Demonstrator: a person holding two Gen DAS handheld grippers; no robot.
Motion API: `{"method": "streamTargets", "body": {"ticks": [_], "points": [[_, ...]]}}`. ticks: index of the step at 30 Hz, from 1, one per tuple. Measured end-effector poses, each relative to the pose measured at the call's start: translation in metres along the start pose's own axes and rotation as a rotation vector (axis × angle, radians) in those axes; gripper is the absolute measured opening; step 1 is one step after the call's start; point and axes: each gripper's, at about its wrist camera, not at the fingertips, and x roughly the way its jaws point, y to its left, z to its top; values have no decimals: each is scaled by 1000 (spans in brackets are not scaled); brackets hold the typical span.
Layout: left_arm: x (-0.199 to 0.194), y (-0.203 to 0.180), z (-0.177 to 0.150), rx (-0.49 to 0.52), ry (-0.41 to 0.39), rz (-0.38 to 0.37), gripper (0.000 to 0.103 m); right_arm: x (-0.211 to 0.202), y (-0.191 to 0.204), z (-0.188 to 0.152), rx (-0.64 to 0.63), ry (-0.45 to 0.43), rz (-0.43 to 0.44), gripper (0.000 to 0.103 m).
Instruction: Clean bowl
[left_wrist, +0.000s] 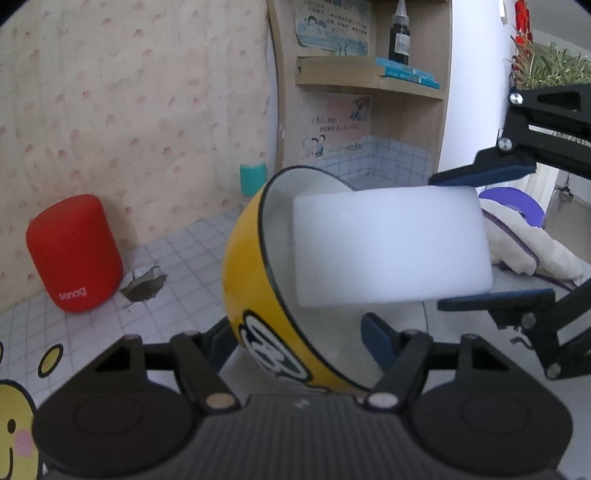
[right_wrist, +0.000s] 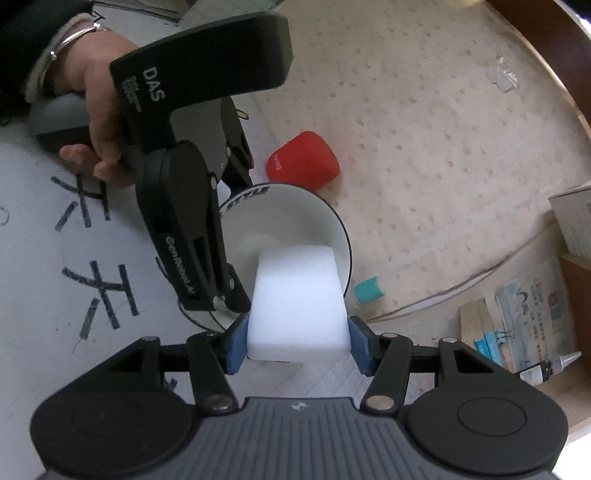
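The right gripper (right_wrist: 297, 341) pinches a white rectangular foam sponge block (right_wrist: 297, 299) between its blue pads, both pads pressed against the block's sides. The sponge's far end sits at the mouth of the yellow bowl with a white interior and dark rim (left_wrist: 258, 266), just inside the rim by the right wrist view. The left gripper (left_wrist: 299, 332) has its jaws set either side of the bowl's wall, one blue pad inside and the other arm behind the yellow outside; the bowl is tilted on its side toward the sponge, so it appears held, though pad contact cannot be confirmed. A person's hand (right_wrist: 99, 122) grips the left tool's handle. Judgement: the wiping step is in hand, with the interior not visibly soiled. The next move calls for pushing the sponge deeper and sweeping it around the inner wall while the bowl is kept steady. Beyond stand a red rounded cylindrical speaker (left_wrist: 74, 251), a teal cup (left_wrist: 253, 179) and a wooden shelf (left_wrist: 369, 79).
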Motion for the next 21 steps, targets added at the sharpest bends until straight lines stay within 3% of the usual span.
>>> {"method": "streamTargets", "body": {"ticks": [4, 14, 18, 21], "points": [[0, 1, 0, -6, 3, -2, 70, -8, -2, -1, -28, 23, 24, 55], [1, 3, 0, -18, 0, -8, 70, -35, -10, 23, -29, -45, 4, 55], [0, 1, 0, -8, -5, 5, 82, -25, -10, 13, -1, 4, 10, 55], [0, 0, -1, -9, -10, 0, 83, -22, -4, 4, 8, 22, 20, 55]]}}
